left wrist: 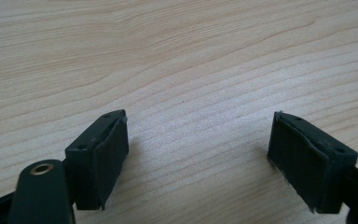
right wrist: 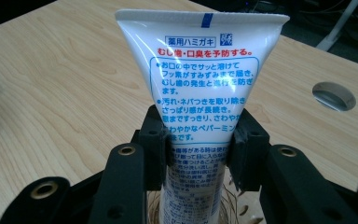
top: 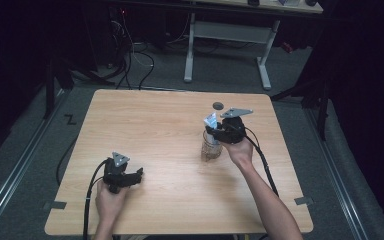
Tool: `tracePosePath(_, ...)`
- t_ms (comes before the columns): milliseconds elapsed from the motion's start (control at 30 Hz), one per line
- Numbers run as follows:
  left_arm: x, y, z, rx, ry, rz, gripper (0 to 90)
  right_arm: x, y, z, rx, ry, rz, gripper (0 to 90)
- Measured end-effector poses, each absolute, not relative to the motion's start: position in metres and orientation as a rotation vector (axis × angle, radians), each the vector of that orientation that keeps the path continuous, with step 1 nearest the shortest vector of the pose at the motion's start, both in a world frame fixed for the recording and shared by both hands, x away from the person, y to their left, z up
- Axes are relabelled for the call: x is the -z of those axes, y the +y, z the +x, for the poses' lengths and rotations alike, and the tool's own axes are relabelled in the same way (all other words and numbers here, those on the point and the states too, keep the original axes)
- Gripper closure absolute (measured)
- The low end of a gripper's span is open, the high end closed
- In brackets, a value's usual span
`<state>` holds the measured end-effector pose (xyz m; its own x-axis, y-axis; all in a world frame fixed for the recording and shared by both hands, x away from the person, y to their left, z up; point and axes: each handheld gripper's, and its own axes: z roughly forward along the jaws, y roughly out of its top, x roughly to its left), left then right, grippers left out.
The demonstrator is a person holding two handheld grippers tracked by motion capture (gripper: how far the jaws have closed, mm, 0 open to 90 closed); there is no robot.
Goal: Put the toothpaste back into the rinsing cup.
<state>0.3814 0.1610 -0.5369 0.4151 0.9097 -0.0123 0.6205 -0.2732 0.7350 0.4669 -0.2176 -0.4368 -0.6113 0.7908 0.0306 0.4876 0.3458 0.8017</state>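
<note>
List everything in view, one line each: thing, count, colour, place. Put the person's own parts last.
toothpaste tube: one, white with blue and red print, upright between the right gripper's jaws, cap end down in the glass cup.
glass cup: one, clear, on the table's right half, under the tube.
table: one, light wood, centre of the high view, with a round hole near its far edge.
second table: one, white legs, on the floor beyond.
left gripper: one, black, jaws open, low over the table's near left.
right gripper: one, black, closed on the tube.
forearms: two, coming in from the near edge.
</note>
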Motion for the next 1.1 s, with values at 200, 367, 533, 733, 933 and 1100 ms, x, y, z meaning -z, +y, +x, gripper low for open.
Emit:
tracePosePath(200, 0.537, 0.161, 0.381, -0.553, 1.294, 2.001, 20.2, 0.441, -0.221, 0.465, -1.146, 2.253, 1.135, 62.9)
tracePosePath(367, 0.537, 0.161, 0.381, -0.553, 1.294, 2.001, 20.2, 0.443, -0.221, 0.465, -1.144, 2.255, 1.141, 62.9)
tracePosePath(533, 0.537, 0.161, 0.381, -0.553, 1.294, 2.002, 20.2, 0.447, -0.222, 0.464, -1.140, 2.256, 1.143, 62.7)
tracePosePath(733, 0.537, 0.161, 0.381, -0.553, 1.294, 2.001, 20.2, 0.449, -0.222, 0.463, -1.139, 2.261, 1.141, 62.5)
tracePosePath(933, 0.537, 0.161, 0.381, -0.553, 1.294, 2.003, 20.2, 0.452, -0.224, 0.462, -1.141, 2.262, 1.141, 62.3)
tracePosePath(1100, 0.537, 0.161, 0.381, -0.553, 1.294, 2.003, 20.2, 0.452, -0.224, 0.460, -1.136, 2.267, 1.147, 62.0)
